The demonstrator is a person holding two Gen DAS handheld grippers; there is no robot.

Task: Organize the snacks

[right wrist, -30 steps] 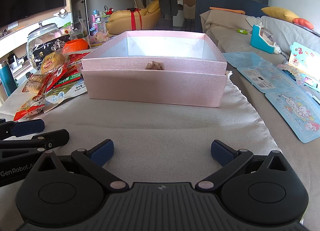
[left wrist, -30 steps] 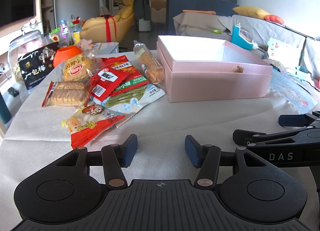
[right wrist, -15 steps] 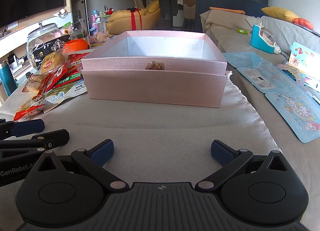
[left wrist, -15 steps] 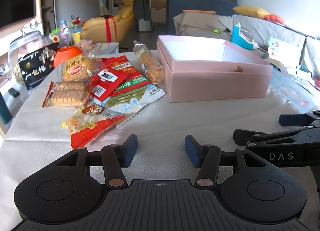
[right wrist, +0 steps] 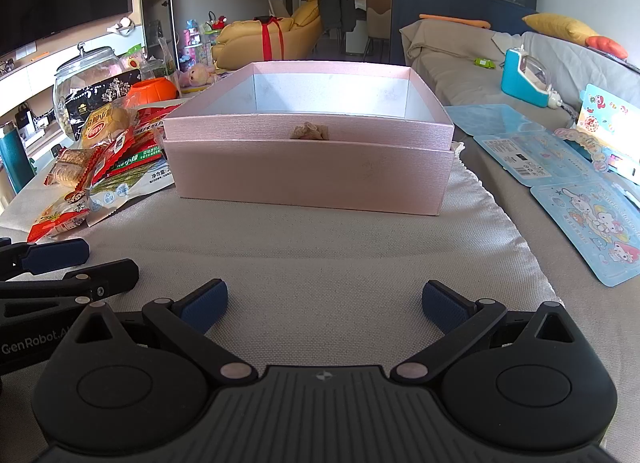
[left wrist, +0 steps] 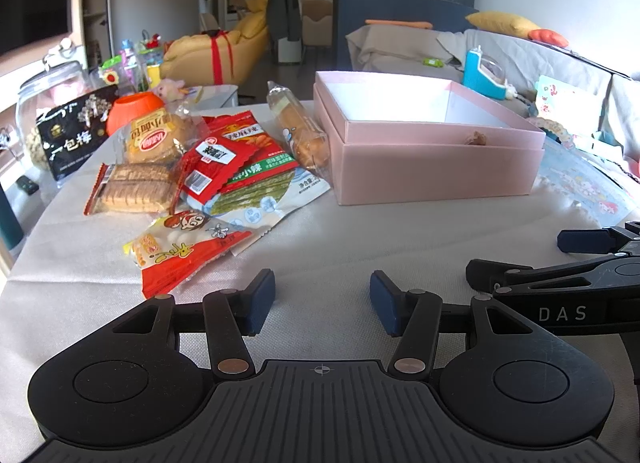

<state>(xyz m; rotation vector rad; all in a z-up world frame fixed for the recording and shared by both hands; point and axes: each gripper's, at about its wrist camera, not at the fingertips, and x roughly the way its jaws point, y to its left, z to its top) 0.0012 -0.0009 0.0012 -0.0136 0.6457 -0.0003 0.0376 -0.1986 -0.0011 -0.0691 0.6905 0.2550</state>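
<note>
An open pink box (left wrist: 432, 167) stands on the cloth-covered table, also in the right wrist view (right wrist: 308, 167); its inside looks empty. A pile of snack packets lies left of it: a red-and-yellow packet (left wrist: 184, 255) nearest, a biscuit pack (left wrist: 132, 187), a red-and-green packet (left wrist: 240, 171), a bun (left wrist: 156, 139) and a clear bread roll pack (left wrist: 300, 135). The pile shows in the right wrist view (right wrist: 100, 167). My left gripper (left wrist: 322, 299) is open and empty, low over the cloth before the pile. My right gripper (right wrist: 324, 303) is open wide and empty, before the box.
A glass jar (left wrist: 52, 111) with a black packet and an orange cup (left wrist: 134, 107) stand at the far left. Blue sticker sheets (right wrist: 592, 223) lie right of the box. A sofa with a blue toy (right wrist: 524, 79) is behind.
</note>
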